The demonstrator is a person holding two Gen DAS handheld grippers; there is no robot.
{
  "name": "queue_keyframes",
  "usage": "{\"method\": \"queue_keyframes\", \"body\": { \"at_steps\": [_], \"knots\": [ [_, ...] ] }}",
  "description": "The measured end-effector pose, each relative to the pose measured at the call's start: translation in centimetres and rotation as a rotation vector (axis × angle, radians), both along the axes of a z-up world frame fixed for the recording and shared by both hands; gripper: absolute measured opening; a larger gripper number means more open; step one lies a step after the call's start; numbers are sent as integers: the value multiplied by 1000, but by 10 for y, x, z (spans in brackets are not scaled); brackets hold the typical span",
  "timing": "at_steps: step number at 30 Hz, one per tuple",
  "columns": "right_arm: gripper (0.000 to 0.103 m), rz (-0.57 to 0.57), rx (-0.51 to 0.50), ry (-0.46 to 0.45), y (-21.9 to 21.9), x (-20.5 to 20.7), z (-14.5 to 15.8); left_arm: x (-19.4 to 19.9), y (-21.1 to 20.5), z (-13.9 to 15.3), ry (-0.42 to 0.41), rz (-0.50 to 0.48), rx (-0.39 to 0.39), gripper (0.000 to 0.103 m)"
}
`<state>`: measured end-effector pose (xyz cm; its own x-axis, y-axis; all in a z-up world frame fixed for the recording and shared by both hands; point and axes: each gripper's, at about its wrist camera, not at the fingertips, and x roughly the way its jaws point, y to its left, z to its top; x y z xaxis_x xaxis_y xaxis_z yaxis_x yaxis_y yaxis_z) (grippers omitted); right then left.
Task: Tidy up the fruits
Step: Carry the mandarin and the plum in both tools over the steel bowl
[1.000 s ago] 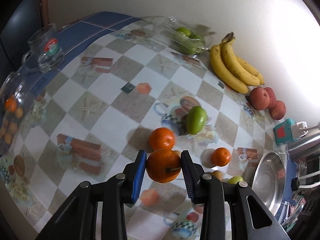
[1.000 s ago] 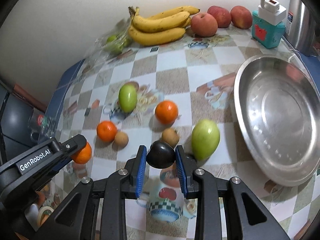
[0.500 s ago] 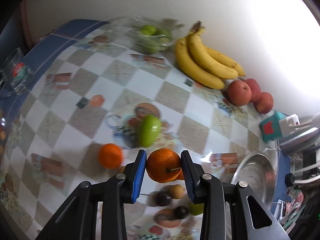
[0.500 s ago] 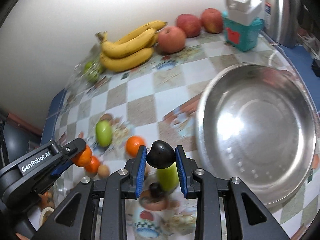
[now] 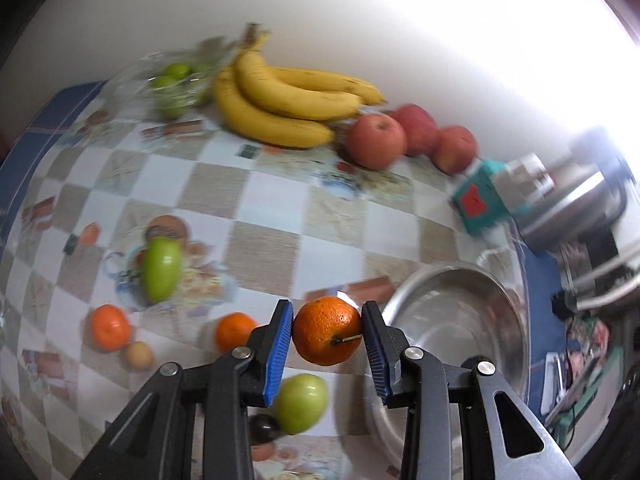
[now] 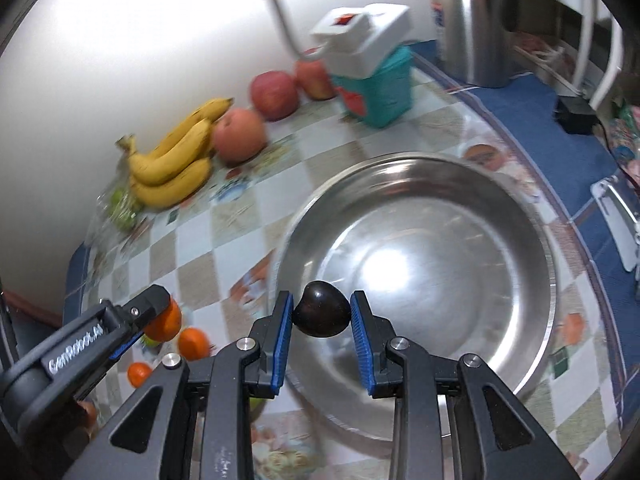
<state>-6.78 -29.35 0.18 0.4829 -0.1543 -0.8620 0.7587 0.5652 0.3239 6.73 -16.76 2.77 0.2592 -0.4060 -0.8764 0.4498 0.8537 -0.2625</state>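
Observation:
My left gripper (image 5: 327, 336) is shut on an orange (image 5: 327, 336) and holds it above the table, just left of the steel bowl (image 5: 496, 304). My right gripper (image 6: 321, 316) is shut on a dark plum (image 6: 321, 315) and holds it over the near left part of the steel bowl (image 6: 520, 216). The left gripper with its orange (image 6: 162, 320) also shows at the left of the right wrist view. On the table lie a green mango (image 5: 161, 262), two small oranges (image 5: 110, 327), a green apple (image 5: 301, 402) and another dark plum (image 5: 262, 428).
Bananas (image 5: 288, 108), three red apples (image 5: 376, 140) and a bag of green fruit (image 5: 176, 84) lie along the wall. A teal box with a white device (image 6: 372, 80) and a steel kettle (image 6: 476, 20) stand behind the bowl.
Both grippers have moved right toward the steel bowl with their fruit. The right gripper now holds the plum over the bowl; the left gripper's orange is near the bowl's left rim.

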Motion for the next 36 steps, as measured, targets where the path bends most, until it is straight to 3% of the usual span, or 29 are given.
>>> {"method": "queue_keyframes", "body": {
  "at_steps": [7,13,25,36],
  "knots": [
    [30,-84,9,-7,-25,-29,0,-32,-37,-1,-44,-140,22,38],
    [31,-141,19,4,-42,-46,-7,-55,-64,-18,-57,-237,83,38],
    [31,-203,48,55,-65,-66,-30,-69,-82,-44,-73,-299,166,38],
    [31,-186,73,119,-66,-64,-50,-74,-87,-56,-79,-316,213,40]
  ]
}}
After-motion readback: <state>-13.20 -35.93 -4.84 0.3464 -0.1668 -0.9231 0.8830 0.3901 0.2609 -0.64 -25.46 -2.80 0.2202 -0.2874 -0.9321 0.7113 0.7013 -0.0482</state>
